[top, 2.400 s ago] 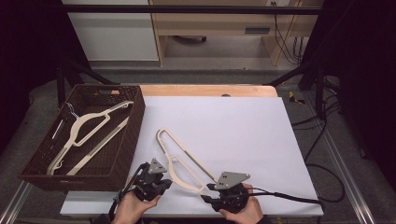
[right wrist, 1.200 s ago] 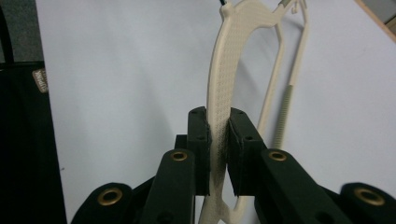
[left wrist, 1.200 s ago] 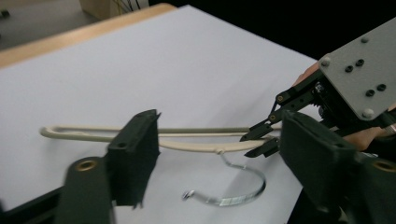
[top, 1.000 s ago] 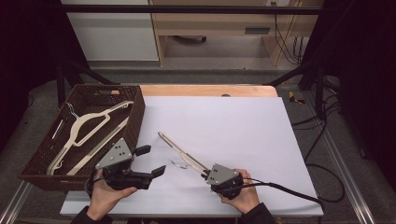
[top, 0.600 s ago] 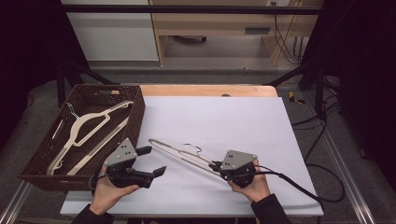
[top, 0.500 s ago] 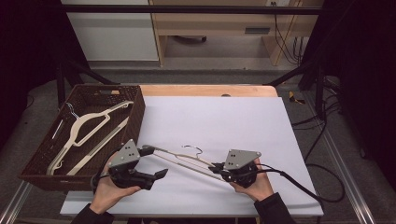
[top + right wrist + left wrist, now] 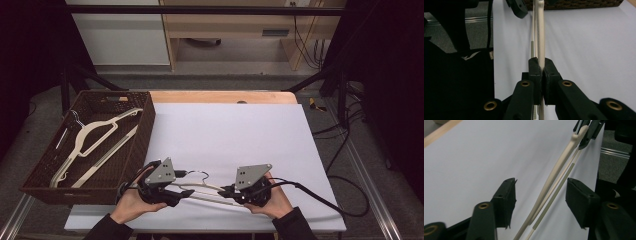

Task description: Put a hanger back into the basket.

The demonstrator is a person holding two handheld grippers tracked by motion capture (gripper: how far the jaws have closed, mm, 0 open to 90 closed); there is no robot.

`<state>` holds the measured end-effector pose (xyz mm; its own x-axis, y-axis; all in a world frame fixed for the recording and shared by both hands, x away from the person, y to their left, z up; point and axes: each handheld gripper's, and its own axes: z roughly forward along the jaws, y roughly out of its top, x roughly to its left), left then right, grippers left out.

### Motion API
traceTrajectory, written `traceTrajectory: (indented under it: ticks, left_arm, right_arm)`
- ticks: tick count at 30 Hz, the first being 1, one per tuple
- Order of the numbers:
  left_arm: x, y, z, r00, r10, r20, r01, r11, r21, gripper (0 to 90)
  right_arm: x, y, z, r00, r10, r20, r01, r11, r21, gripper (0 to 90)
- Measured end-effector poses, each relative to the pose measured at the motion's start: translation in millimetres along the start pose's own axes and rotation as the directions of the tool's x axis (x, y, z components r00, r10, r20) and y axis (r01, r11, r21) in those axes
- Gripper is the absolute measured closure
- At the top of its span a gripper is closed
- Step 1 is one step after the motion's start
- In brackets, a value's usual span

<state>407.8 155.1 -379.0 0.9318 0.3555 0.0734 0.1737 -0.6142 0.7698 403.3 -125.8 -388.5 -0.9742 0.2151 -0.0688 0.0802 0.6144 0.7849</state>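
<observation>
Low in the frame, the right gripper (image 7: 540,75) clamps the hanger (image 7: 205,189); the left gripper (image 7: 540,202) (jaws just closing, not yet touching) should centre on the hanger's arm before pinching.

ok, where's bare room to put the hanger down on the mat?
Most of the white mat is bare: the middle, the far strip by the wooden table edge, and the right side to the mat's edge. The near edge is crowded: left gripper, right gripper and the held hanger. The basket already has a hanger.
</observation>
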Motion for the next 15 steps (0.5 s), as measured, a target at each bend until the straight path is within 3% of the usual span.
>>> traceTrajectory:
  ticks: [5,10,11,15]
  left_arm:
    - [-2.6,-0.4,4.0,0.9999,0.0,0.013,0.0,1.0,0.009,70.1]
    - [-3.3,-1.5,3.7,0.9998,-0.017,0.006,0.017,0.9997,0.02,75.9]
    - [-4.7,-1.9,3.6,0.9994,-0.025,0.025,0.025,0.9994,0.023,78.0]
    - [-6.9,-1.2,2.4,0.9955,-0.067,0.068,0.067,0.9977,0.006,82.5]
  right_arm:
    - [-0.3,0.0,-0.8,0.9999,0.003,-0.015,-0.003,1.0,-0.008,87.1]
    - [-1.6,-0.2,0.9,0.9999,0.012,-0.007,-0.012,1.0,-0.003,85.9]
    - [-3.8,-0.1,0.5,0.9992,0.029,0.028,-0.028,1.0,-0.013,83.3]
    - [-8.2,1.2,-1.8,0.9945,0.068,0.079,-0.066,0.997,-0.026,76.1]
